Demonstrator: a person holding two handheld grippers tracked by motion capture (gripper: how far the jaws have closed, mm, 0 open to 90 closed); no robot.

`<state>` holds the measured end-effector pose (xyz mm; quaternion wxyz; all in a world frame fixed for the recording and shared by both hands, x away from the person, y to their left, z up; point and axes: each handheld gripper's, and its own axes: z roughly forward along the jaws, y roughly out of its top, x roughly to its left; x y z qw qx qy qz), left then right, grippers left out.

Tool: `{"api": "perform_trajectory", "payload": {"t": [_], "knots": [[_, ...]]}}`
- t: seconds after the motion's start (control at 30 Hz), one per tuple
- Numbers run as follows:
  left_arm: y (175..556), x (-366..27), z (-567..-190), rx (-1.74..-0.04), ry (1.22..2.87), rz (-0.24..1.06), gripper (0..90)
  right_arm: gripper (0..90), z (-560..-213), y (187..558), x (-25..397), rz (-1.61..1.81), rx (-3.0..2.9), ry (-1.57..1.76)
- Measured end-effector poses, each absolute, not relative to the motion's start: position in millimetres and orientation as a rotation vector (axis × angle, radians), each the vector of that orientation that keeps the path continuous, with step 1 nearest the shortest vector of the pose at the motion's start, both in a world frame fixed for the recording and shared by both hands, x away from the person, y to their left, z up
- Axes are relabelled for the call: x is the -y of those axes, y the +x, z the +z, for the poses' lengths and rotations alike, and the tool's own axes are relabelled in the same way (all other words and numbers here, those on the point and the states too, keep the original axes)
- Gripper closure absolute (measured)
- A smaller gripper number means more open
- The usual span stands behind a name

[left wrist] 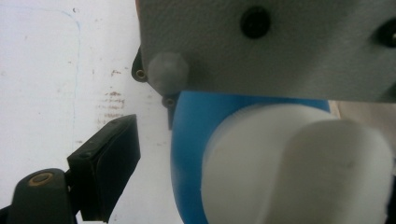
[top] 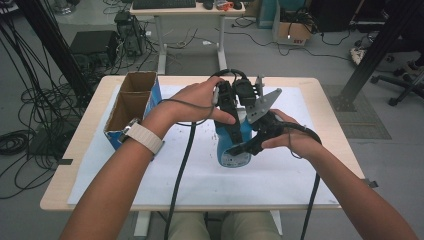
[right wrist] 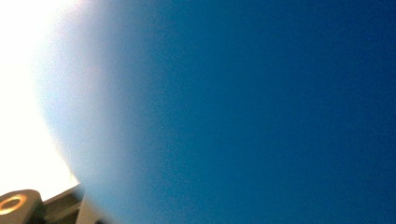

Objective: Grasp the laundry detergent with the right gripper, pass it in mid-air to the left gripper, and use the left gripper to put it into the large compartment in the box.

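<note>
A blue bottle (top: 233, 148) with a white cap (left wrist: 299, 163) stands upright on the white sheet (top: 280, 175) at the middle of the desk (top: 327, 100). The left gripper (top: 227, 107) hangs over its top, fingers (left wrist: 105, 165) apart around the cap. The right gripper (top: 257, 137) presses at the bottle's right side; whether its fingers are apart or clamped, I cannot tell. An open cardboard box (top: 132, 102) sits at the left

A cardboard box (top: 131, 107) with a blue side stands open on the white sheet (top: 280, 175) covering the table (top: 327, 107), well off to the left of the claws; cables (top: 30, 125) trail on the floor beyond.
</note>
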<state>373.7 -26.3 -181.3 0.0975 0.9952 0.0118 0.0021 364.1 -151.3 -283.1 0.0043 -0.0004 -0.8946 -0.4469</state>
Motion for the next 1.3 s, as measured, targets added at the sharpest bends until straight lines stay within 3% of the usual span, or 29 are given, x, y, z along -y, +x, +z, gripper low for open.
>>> {"api": "perform_trajectory", "payload": {"t": [0.4, 0.53, 1.3], "knots": [[373.6, 27.9, -181.9, -0.016, 2.94, -0.027, 23.5, 43.5, -284.3, 364.5, 150.5, -1.405, 2.803, 0.014], [370.9, 28.8, -182.9, -0.004, 2.927, -0.062, 37.2, 43.5, -285.5, 365.3, 151.1, -1.398, 2.815, 0.01], [369.9, 30.7, -185.6, -0.024, 2.937, -0.055, 37.8, 43.7, -286.6, 363.5, 153.8, -1.355, 2.831, -0.035]]}}
